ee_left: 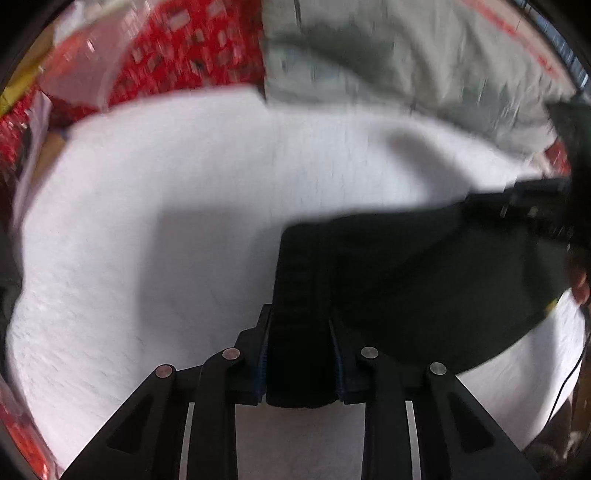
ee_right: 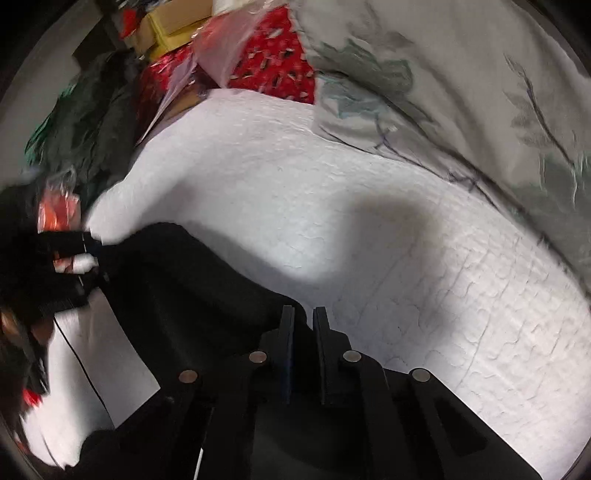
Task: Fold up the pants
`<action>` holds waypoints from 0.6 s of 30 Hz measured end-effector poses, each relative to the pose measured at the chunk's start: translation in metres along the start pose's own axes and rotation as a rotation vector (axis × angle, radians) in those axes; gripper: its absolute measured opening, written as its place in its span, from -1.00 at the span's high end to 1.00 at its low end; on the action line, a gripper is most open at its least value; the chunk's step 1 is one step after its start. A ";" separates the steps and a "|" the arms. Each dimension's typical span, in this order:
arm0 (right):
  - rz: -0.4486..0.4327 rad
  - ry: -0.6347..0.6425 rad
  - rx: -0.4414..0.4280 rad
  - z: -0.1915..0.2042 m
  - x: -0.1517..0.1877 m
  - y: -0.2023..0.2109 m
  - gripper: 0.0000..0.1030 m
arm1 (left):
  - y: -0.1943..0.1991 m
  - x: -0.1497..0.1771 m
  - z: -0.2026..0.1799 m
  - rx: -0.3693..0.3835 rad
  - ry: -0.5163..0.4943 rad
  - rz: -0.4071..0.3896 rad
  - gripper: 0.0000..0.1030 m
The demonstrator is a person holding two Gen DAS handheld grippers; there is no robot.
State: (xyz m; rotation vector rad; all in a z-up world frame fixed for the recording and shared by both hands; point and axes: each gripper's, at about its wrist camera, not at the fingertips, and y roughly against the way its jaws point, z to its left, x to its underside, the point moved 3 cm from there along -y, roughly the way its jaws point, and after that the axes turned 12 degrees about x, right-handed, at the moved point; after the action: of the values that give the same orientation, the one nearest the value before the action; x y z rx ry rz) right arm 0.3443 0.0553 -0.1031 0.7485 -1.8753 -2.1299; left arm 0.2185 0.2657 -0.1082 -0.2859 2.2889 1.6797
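The black pants (ee_left: 424, 280) hang stretched between my two grippers above a white quilted bed cover (ee_left: 166, 221). My left gripper (ee_left: 299, 325) is shut on the ribbed waistband edge of the pants, which fills the gap between its jaws. In the right wrist view the pants (ee_right: 184, 295) run from the lower middle to the left, where the other gripper (ee_right: 79, 258) holds their far end. My right gripper (ee_right: 303, 317) is shut on the near edge of the pants, its jaws a narrow gap apart. It also shows at the right edge of the left wrist view (ee_left: 532, 210).
A grey leaf-print duvet (ee_right: 461, 92) is heaped at the back right of the bed. Red patterned fabric (ee_right: 273, 55), plastic bags (ee_right: 207, 55) and cardboard boxes (ee_right: 173, 22) are piled at the back left. Dark clothes (ee_right: 96, 122) lie at the left. A thin black cable (ee_right: 85, 369) crosses the cover.
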 end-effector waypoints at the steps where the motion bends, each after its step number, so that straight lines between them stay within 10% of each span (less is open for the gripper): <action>1: 0.015 0.012 0.010 0.003 0.001 -0.005 0.81 | -0.003 0.003 -0.002 -0.016 -0.015 0.004 0.47; 4: 0.019 0.045 0.056 0.013 0.006 -0.010 0.75 | 0.007 0.007 -0.009 -0.024 -0.044 -0.030 0.37; 9: -0.057 -0.095 -0.003 -0.007 0.003 0.019 0.66 | 0.041 0.017 0.006 -0.008 -0.006 -0.064 -0.39; 18: -0.106 -0.434 0.004 -0.117 0.112 0.107 0.50 | 0.080 0.034 -0.019 0.123 0.119 -0.154 -0.39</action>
State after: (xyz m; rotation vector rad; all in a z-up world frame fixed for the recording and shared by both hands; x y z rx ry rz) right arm 0.2890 -0.1173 -0.0327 0.4146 -2.0798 -2.5163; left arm 0.1583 0.2716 -0.0429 -0.5333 2.3759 1.4776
